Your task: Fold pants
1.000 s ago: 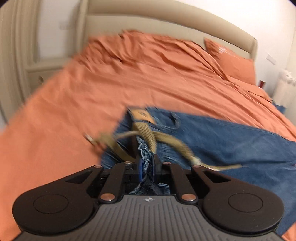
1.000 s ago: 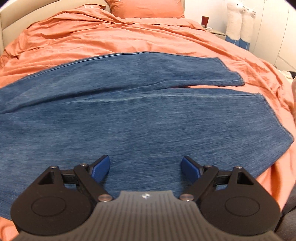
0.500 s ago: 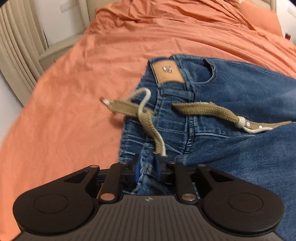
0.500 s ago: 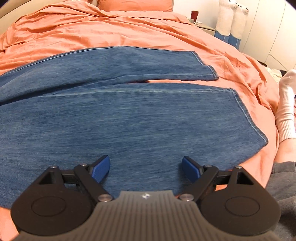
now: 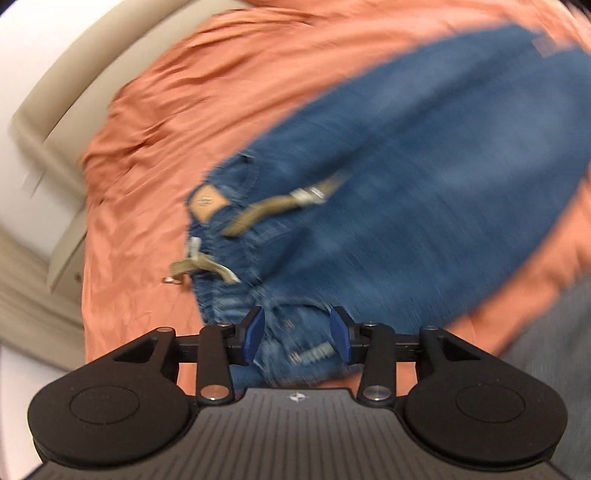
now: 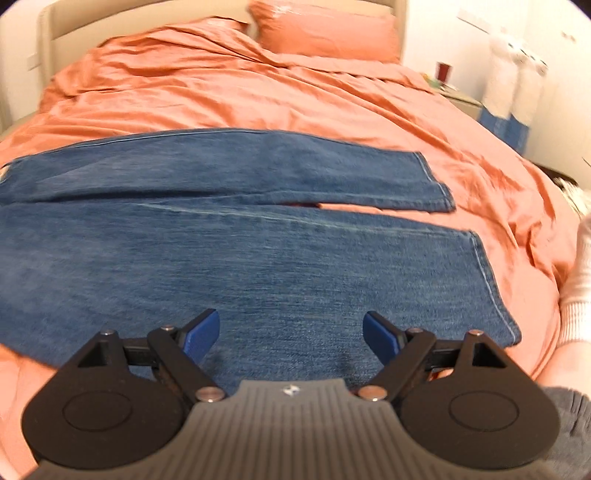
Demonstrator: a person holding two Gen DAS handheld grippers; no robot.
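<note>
The left tongs [image 5: 297, 334] are released: their blue pads [image 5: 254, 334] have just been opening and now stand apart on either side of the waistband of the pants [image 5: 424, 192], touching none of it. This view is blurred. Just beyond the pads a tan drawstring [image 5: 258, 214] trails over the waist, one end lying off the denim on the orange bed cover [image 5: 147, 221], beside a tan leather patch [image 5: 207, 201].

The right tongs [image 6: 291, 332] are spread wide and hold nothing; they hang above the nearer leg of the pants, not far from the near edge of the bed. The pants lie flat across the bed, both legs side by side with their hems toward the bed's right edge. An orange pillow [image 6: 325, 33] sits at the headboard [image 5: 74, 96]. A person's white sock [image 6: 576, 288] shows at the right edge.
</note>
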